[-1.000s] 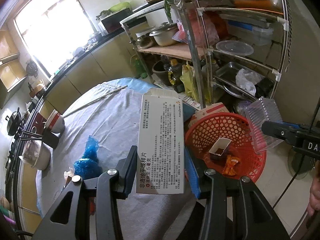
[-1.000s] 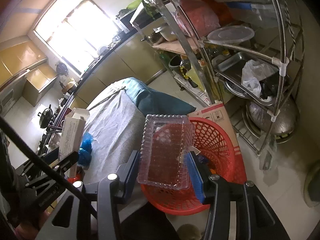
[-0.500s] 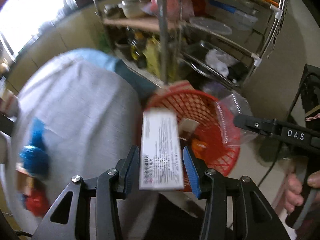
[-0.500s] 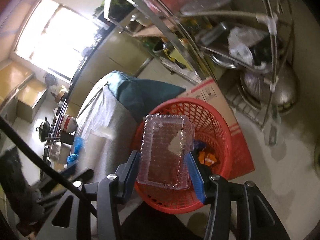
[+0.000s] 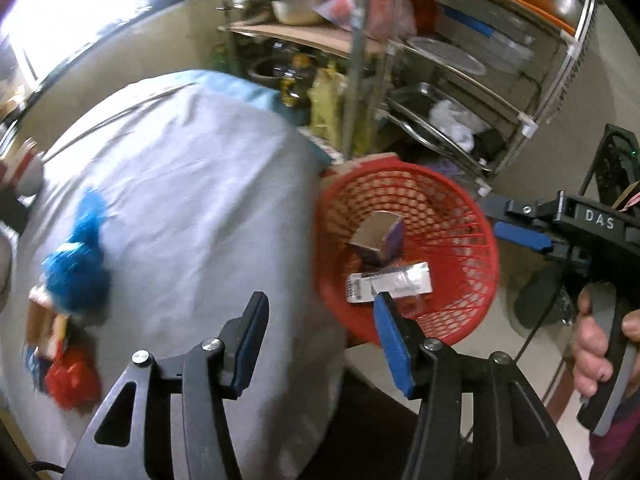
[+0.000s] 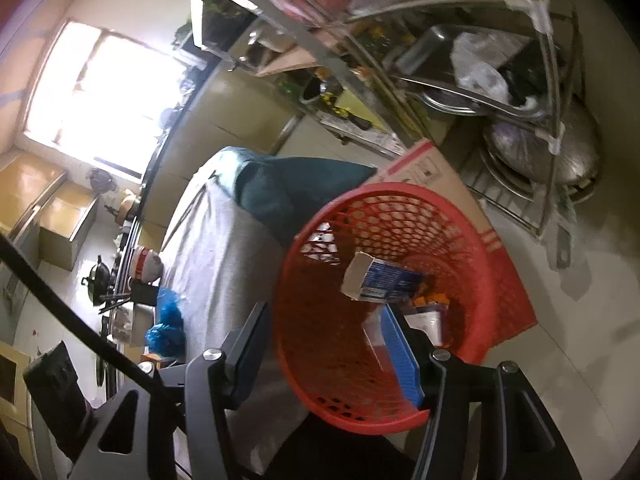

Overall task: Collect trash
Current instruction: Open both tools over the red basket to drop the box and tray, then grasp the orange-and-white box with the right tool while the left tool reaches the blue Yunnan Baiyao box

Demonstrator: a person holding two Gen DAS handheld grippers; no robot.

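Both hand-held grippers hang over the red basket [image 5: 404,184], which stands on the floor just past the edge of the surface [image 5: 192,184] with the grey cloth. The left hand-held gripper [image 5: 320,340] has just been opening its jaws, and nothing is between them now. The white box with printed writing [image 5: 390,286] lies flat inside the basket, beside a small open carton [image 5: 376,236]. The right hand-held gripper [image 6: 328,354] has just been opening too. It is let go as well; a clear plastic piece [image 6: 376,338] shows low in the basket by its blue pad, too blurred to tell if it touches.

So some trash looks done: boxes are in the basket. More seems left on the surface: a blue plastic bag [image 5: 76,276] and a red wrapper [image 5: 72,380] near its far left edge.

The letters "DAS" can be read on the right hand-held gripper's side. The writing on the boxes is too blurred to read.
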